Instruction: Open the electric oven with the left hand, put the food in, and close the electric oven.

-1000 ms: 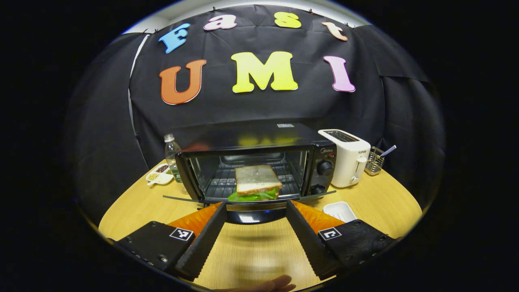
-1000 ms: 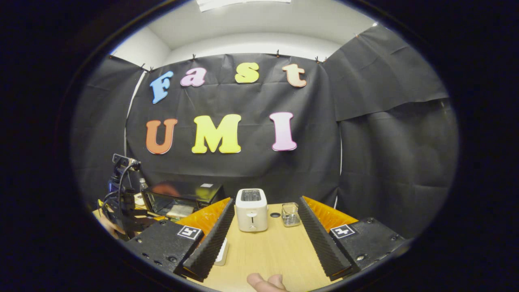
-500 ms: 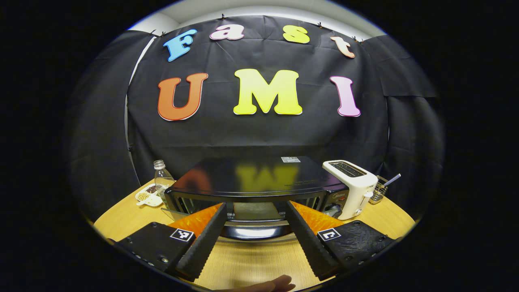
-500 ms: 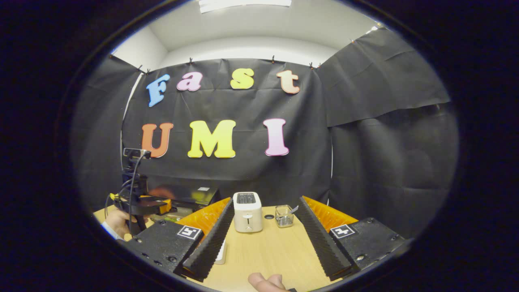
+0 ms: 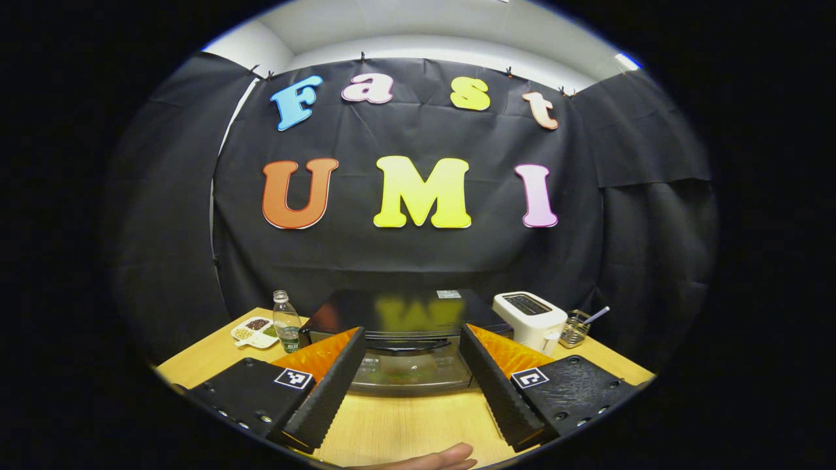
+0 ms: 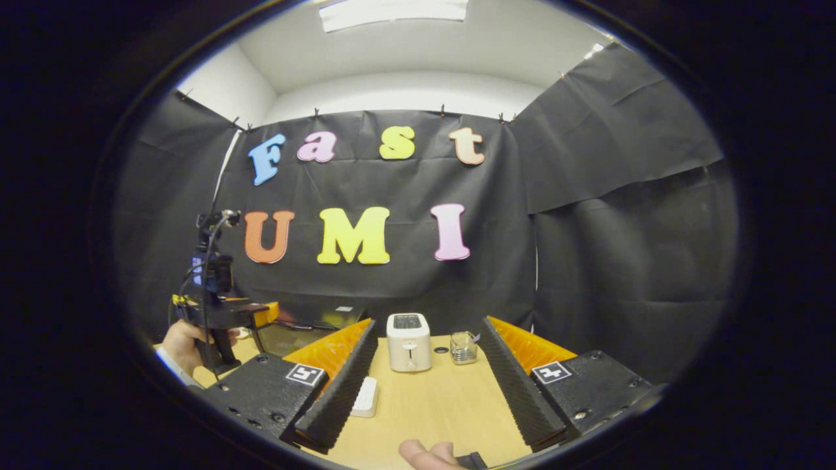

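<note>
Where black cloth hangs, wooden table (image 5: 405,424) bears oven (image 5: 405,313).

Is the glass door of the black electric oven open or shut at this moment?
Shut. In the left gripper view the glass door of the black electric oven stands upright against the front, its handle at the top edge.

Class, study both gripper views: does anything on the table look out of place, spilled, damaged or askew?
Nothing stands out. The electric oven has its door up, and the toaster, bottle and snack dish stand upright on the table with no spills.
</note>
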### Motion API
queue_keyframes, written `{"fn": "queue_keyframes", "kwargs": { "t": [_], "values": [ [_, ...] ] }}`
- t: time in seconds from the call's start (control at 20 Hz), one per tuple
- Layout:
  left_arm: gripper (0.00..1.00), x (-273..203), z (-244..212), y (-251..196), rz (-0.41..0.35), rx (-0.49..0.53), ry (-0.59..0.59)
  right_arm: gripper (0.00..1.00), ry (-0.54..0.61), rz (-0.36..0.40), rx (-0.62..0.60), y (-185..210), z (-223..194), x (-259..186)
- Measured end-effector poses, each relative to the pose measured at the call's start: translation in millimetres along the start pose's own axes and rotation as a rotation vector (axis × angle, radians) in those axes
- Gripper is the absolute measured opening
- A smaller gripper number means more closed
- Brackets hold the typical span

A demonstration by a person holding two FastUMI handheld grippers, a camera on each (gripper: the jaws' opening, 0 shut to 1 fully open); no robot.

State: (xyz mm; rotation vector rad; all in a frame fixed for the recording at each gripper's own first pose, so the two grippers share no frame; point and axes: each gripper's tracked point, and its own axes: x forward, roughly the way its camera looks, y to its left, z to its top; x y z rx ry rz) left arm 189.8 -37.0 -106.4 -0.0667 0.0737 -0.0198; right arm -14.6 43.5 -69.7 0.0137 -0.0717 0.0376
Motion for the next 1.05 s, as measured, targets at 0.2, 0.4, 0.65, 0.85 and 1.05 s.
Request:
{"fn": "queue_keyframes", "kwargs": {
  "t": [0.2,0.4,0.65,0.85,1.05],
  "values": [
    [0.94,-76.6,27.7,2.4,0.033,0.028,-0.05,0.89,-0.029,0.008,0.01,4.6,10.2,-23.4],
    [0.94,-146.2,36.0,5.8,0.083,0.031,-0.054,0.9,-0.043,0.038,0.013,17.0,18.9,-46.0],
    [0.95,-214.7,55.0,7.4,0.102,0.004,-0.129,0.9,-0.068,0.076,-0.011,28.6,27.4,-63.9],
    [0.93,-248.8,35.8,9.0,0.127,-0.002,-0.106,0.89,-0.089,0.097,-0.015,39.1,28.0,-75.2],
    [0.93,-269.1,25.1,10.7,0.169,0.049,-0.105,1.0,-0.083,0.117,0.003,45.3,23.9,-78.4]
  ]
}}
